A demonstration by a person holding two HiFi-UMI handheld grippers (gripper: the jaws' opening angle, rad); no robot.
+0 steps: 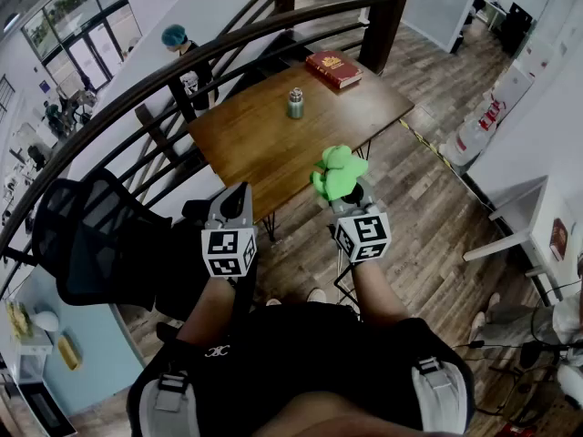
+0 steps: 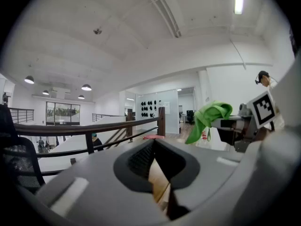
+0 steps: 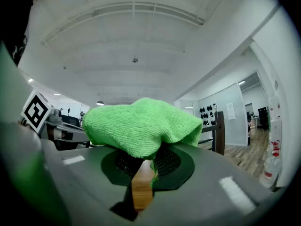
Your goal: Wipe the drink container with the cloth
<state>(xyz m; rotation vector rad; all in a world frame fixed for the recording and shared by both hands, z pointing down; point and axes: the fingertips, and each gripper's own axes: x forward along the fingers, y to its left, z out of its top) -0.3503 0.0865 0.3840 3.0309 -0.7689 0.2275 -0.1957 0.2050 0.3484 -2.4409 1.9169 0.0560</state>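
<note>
A small metal drink container (image 1: pixel 295 104) stands upright on the wooden table (image 1: pixel 255 144), far ahead of both grippers. My right gripper (image 1: pixel 350 191) is shut on a bright green cloth (image 1: pixel 337 171), which bunches over its tips (image 3: pixel 146 160); the cloth (image 3: pixel 141 124) fills the middle of the right gripper view. Beside it, my left gripper (image 1: pixel 240 195) is shut with nothing between its jaws (image 2: pixel 153 149). The left gripper view shows the cloth (image 2: pixel 209 116) hanging from the right gripper (image 2: pixel 231 127). Both grippers are held level, short of the table's near edge.
A red book (image 1: pixel 334 67) lies at the table's far corner. A dark curved railing (image 1: pixel 173 73) runs behind the table, with a person in a teal cap (image 1: pixel 178 44) beyond it. A black mesh chair (image 1: pixel 86 235) stands at the left, water bottles (image 1: pixel 475 127) at the right.
</note>
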